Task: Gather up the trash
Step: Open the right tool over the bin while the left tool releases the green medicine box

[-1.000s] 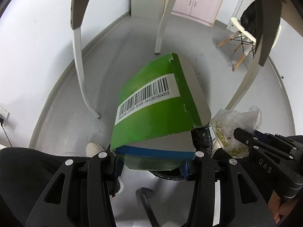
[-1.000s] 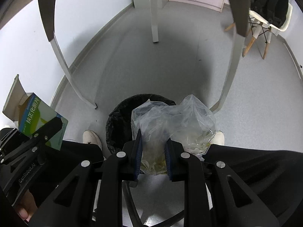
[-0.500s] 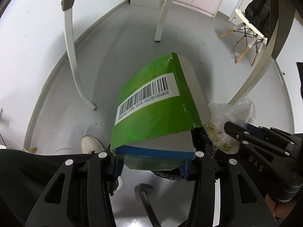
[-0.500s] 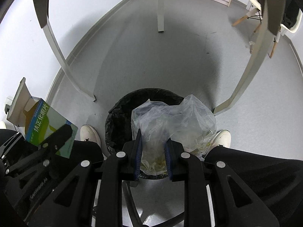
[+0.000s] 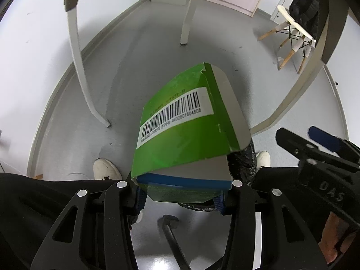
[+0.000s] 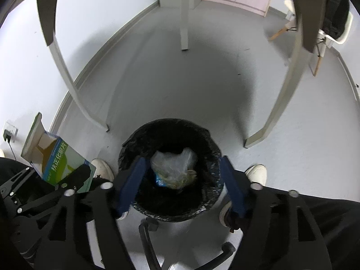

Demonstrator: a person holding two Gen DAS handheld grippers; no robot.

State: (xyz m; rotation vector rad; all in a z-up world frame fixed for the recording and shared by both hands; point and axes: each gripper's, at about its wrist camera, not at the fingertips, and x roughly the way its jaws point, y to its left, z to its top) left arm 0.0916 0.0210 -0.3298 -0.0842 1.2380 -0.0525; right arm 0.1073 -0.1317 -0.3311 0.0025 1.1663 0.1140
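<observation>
Jaws on my right gripper have just been opening and stand wide apart with nothing between them, over the one black-lined bin. One clear plastic bag of scraps lies down inside that bin. My left gripper is clamped on one green carton; its long axis runs away from the jaws, open flap end farthest out. I count two white shoes beside the bin.
</observation>
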